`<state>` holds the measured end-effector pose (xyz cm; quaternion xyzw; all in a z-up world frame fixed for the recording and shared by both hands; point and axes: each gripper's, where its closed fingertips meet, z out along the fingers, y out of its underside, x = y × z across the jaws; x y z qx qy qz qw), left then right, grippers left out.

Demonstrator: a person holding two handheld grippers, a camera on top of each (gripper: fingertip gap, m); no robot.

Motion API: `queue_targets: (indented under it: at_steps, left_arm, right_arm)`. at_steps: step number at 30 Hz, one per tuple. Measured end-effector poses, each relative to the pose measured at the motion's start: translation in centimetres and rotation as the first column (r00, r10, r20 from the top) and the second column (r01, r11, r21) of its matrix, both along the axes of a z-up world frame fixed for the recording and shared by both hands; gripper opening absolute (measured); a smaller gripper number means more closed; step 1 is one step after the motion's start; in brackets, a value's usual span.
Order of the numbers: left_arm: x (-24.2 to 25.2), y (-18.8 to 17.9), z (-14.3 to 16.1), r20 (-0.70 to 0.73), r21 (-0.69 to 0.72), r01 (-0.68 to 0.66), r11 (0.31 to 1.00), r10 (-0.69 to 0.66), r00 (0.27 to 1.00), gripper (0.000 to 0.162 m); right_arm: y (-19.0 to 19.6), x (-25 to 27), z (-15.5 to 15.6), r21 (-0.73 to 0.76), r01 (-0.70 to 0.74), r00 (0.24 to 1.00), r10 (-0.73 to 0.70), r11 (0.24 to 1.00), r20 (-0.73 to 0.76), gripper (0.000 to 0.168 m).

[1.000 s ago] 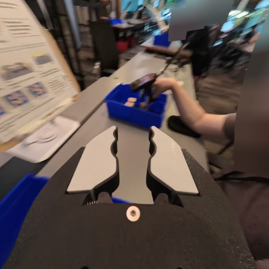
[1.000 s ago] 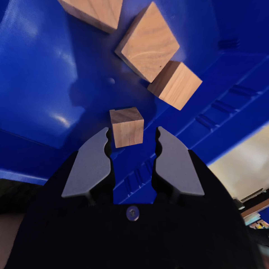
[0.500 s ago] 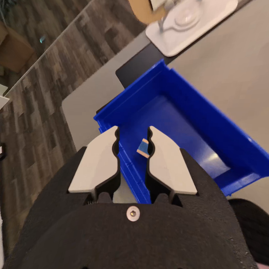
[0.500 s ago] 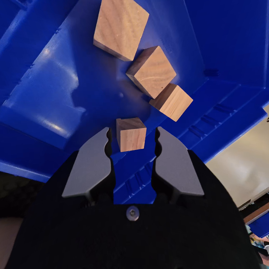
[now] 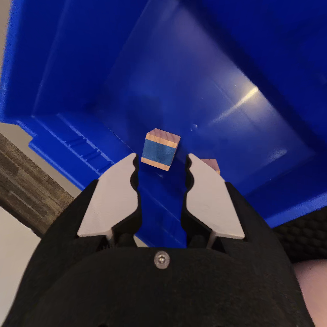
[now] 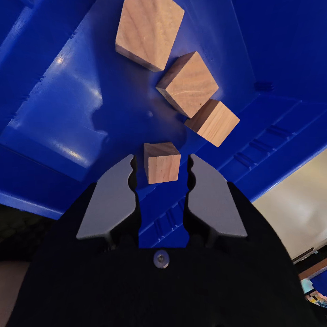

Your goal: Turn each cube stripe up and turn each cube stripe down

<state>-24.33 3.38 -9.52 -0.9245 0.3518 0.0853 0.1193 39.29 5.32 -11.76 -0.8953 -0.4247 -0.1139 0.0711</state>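
Cubes: four plain wooden ones lie in right bin (image 6: 53,99), largest (image 6: 148,33) farthest, smallest (image 6: 161,163) between open right tool (image 6: 161,167) tips, untouched. Striped cube (image 5: 160,150) in left bin (image 5: 230,70), just ahead of open left tool (image 5: 161,165).

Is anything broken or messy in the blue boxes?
Nothing looks broken or spilled. In the right wrist view, four plain wooden cubes sit in a blue bin, turned at different angles; two touch. In the left wrist view, one cube shows its blue stripe; another hides behind a finger.
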Motion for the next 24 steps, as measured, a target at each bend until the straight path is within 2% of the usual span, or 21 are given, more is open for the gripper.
queue_targets:
  at_steps: [1,3,5,8,15,24]
  left_arm:
    - [-0.2,0.2,-0.3,-0.018,0.000,0.000,1.000,0.000,1.000,0.057]
    - [-0.3,-0.1,-1.1,-0.025,-0.039,0.002,0.999,-0.003,1.000,0.060]
    - [-1.0,0.7,-1.3,-0.083,-0.003,0.004,1.000,-0.004,0.997,0.069]
    - [-1.1,0.9,-2.2,-0.096,-0.033,0.011,0.999,-0.014,0.995,0.069]
    - [-1.5,1.1,-4.0,-0.126,-0.095,0.003,0.996,-0.015,0.992,0.061]
    - [-2.2,0.3,-4.3,-0.197,-0.158,-0.001,0.987,-0.031,0.980,0.048]
  right_arm:
    - [0.0,0.0,0.0,-0.002,-0.001,1.000,0.001,1.000,0.001,0.057]
    - [-0.1,-0.1,0.0,-0.003,-0.009,1.000,0.009,1.000,0.004,0.057]
    - [-0.4,-0.1,-0.1,-0.016,-0.012,1.000,0.012,1.000,0.002,0.057]
    - [-0.6,0.1,-0.1,-0.026,-0.010,1.000,0.010,1.000,0.014,0.057]
    - [-0.9,0.1,0.1,-0.030,-0.011,1.000,0.011,1.000,0.008,0.056]
    - [-1.1,0.2,0.9,-0.009,0.000,1.000,0.000,1.000,0.009,0.052]
